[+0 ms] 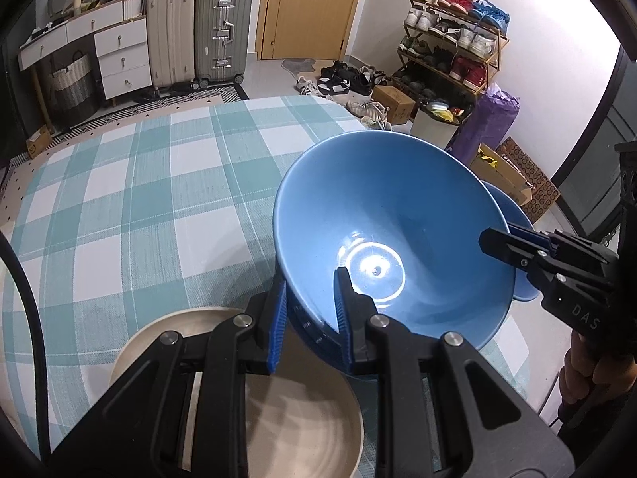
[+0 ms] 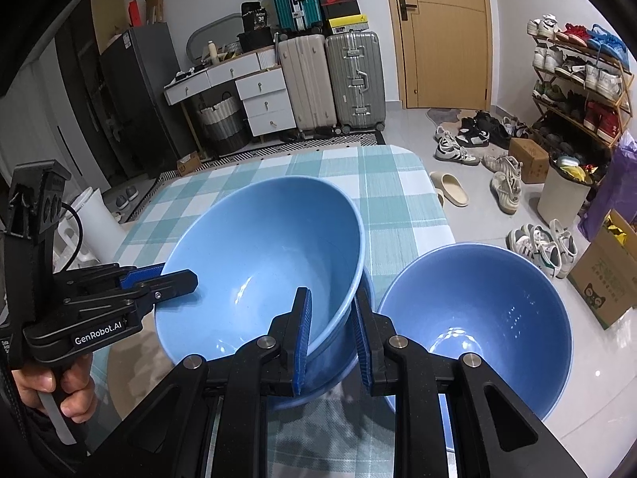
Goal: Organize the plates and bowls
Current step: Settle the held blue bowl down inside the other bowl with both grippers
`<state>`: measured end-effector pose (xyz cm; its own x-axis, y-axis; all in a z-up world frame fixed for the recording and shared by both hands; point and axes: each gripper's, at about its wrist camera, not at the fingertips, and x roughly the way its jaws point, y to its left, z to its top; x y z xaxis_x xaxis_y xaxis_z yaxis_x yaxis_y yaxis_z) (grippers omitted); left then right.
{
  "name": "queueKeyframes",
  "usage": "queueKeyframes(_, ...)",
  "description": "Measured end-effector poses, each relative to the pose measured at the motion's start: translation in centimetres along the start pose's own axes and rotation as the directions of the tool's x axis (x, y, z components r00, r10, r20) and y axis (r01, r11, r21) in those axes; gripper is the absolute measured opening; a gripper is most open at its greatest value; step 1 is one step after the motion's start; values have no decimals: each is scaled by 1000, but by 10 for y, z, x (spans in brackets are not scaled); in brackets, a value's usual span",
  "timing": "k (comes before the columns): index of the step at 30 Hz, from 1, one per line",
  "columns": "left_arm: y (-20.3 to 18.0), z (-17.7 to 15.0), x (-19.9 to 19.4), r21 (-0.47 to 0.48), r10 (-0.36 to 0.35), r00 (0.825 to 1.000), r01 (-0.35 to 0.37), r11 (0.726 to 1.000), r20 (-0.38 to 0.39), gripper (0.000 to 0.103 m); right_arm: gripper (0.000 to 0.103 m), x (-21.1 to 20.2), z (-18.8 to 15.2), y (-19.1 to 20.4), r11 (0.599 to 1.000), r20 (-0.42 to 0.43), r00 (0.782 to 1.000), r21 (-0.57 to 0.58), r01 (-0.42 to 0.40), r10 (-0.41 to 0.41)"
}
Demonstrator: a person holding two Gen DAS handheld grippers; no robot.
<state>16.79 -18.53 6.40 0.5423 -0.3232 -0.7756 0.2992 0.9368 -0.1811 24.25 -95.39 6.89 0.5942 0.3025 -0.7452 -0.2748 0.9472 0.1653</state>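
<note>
Item: blue bowl [image 2: 258, 263], held off the checked tablecloth [image 1: 139, 199] and tipped, between both your claws.

Grip, left gripper [image 1: 310, 310]: clamped on the bowl's near-left rim, one pad inside, one outside.

Grip, right gripper [image 2: 332, 338]: clamped on the rim's near-right side, wall pinched between the blue pads.

Neighbours: a second blue bowl [image 2: 477, 318] sits just to the right of the carried one, at the table's right edge; a beige plate [image 1: 286, 410] lies near, below the left claw.

Hazards, as judged:
- Two thin rim pinches on smooth glaze. If your hands drift apart or twist unevenly, one pad may slide off and the bowl swing or drop.
- Lowering off-centre could knock the second bowl, which stands close to the edge and could go to the floor.
- The tilt means the base may meet the other bowl's rim first and chip.
- The plate is close under your left claw; a low hand could strike it.
</note>
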Motion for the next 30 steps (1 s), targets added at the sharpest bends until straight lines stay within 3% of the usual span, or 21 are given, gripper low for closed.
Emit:
queueKeyframes(20,-1,-9,17,28,31,999,-31,999,-12,19,21,15,-13,1,1000,-30,999,0,19,-19)
queueKeyframes(30,-9,-12,19,77,97,995,-97,992,3,19,21,20,-20,3,1000,-43,999,-6,23,-23)
